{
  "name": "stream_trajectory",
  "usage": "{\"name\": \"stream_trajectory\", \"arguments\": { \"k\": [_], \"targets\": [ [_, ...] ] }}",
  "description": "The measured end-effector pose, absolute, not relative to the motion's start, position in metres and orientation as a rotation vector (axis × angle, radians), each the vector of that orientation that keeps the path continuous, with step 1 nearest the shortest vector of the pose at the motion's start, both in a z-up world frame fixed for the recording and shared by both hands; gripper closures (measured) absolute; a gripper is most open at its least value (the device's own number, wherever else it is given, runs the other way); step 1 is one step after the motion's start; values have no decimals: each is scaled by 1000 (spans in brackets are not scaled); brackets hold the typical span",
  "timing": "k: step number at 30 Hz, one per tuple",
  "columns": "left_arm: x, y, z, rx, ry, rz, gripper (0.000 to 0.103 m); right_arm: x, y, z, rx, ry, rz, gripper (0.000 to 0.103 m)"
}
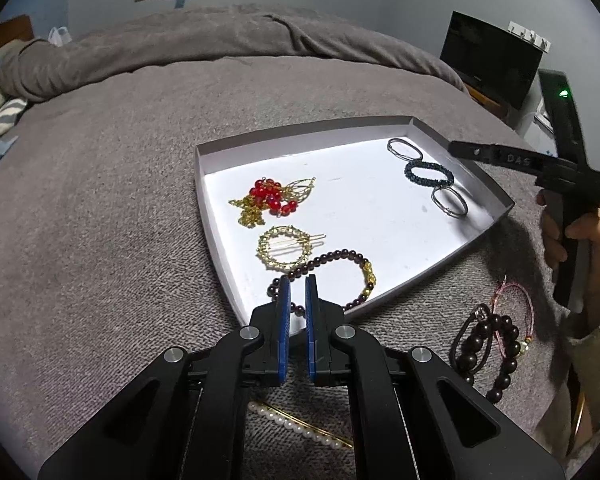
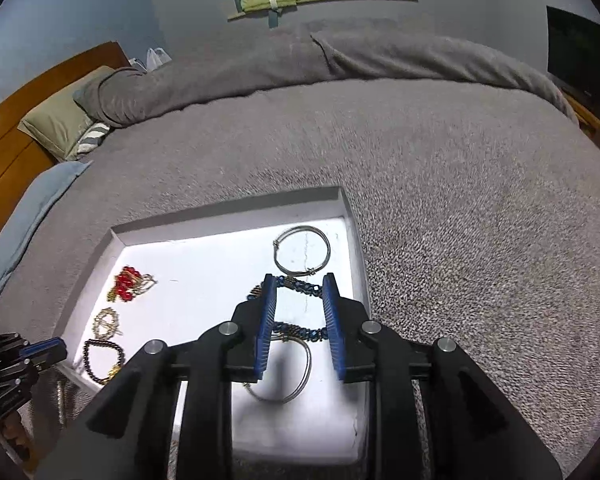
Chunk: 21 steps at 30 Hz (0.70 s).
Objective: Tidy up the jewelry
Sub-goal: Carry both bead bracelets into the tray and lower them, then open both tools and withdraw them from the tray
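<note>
Tray [image 1: 220,152] sat on bed [image 1: 120,200]. In tray, left side: bead cluster [image 1: 270,196] farthest, ring-shaped hair clip [image 1: 286,246] nearer, beaded bracelet [image 1: 340,272] nearest, partly behind left gripper [image 1: 298,284]. Right side of tray: wire bangle [image 1: 405,149], braided bracelet [image 1: 429,173], second wire bangle [image 1: 450,201] in row, far to near. Right gripper [image 2: 300,284] hung over braided bracelet. On bed, outside tray: pearl hair clip [image 1: 300,426] beneath left gripper; bracelet pile [image 1: 496,344] to right.

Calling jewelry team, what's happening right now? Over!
Left hand-held gripper nearly closed, empty, over dark beaded bracelet in white tray. Right hand-held gripper open, straddling blue beaded bracelet. Pearl hair clip left on blanket.
</note>
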State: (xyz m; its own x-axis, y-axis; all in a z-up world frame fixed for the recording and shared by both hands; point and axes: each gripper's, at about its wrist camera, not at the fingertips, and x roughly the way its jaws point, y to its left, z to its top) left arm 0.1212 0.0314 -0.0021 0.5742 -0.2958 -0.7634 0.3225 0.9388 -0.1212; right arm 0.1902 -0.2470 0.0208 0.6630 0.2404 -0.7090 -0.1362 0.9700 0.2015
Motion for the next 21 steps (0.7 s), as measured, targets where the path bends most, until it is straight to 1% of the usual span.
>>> {"name": "stream_trajectory", "arguments": {
  "k": [1, 3, 5, 8, 9, 10, 12, 14, 15, 16, 17, 18, 19, 21],
  "targets": [
    [120, 31, -1, 33, 886, -361, 95, 187, -248, 24, 141, 812, 218, 79],
    [118, 32, 1, 36, 877, -355, 86, 179, -250, 30, 158, 801, 220, 79],
    [114, 33, 5, 50, 861, -343, 82, 168, -254, 35, 168, 792, 216, 79],
    [110, 37, 8, 47, 852, -334, 79, 154, -258, 39, 161, 787, 201, 76],
    [109, 38, 9, 46, 849, -330, 76, 148, -259, 40, 158, 788, 196, 74],
    [108, 39, 10, 47, 844, -321, 75, 142, -260, 41, 154, 788, 192, 70],
    [105, 42, 12, 51, 836, -303, 71, 129, -262, 44, 137, 782, 179, 64],
    [102, 45, 13, 45, 834, -292, 69, 119, -263, 45, 130, 780, 174, 61],
    [101, 46, 13, 43, 834, -288, 65, 113, -264, 45, 129, 782, 175, 58],
    [99, 47, 14, 42, 831, -282, 62, 109, -265, 45, 131, 785, 176, 55],
    [97, 48, 15, 43, 827, -276, 56, 105, -265, 46, 131, 786, 178, 54],
    [95, 49, 16, 44, 822, -271, 49, 99, -266, 46, 129, 787, 181, 50],
    [92, 50, 18, 45, 815, -265, 46, 94, -266, 47, 128, 787, 183, 44],
    [87, 51, 21, 49, 805, -251, 37, 85, -265, 48, 116, 785, 191, 40]
  ]
}}
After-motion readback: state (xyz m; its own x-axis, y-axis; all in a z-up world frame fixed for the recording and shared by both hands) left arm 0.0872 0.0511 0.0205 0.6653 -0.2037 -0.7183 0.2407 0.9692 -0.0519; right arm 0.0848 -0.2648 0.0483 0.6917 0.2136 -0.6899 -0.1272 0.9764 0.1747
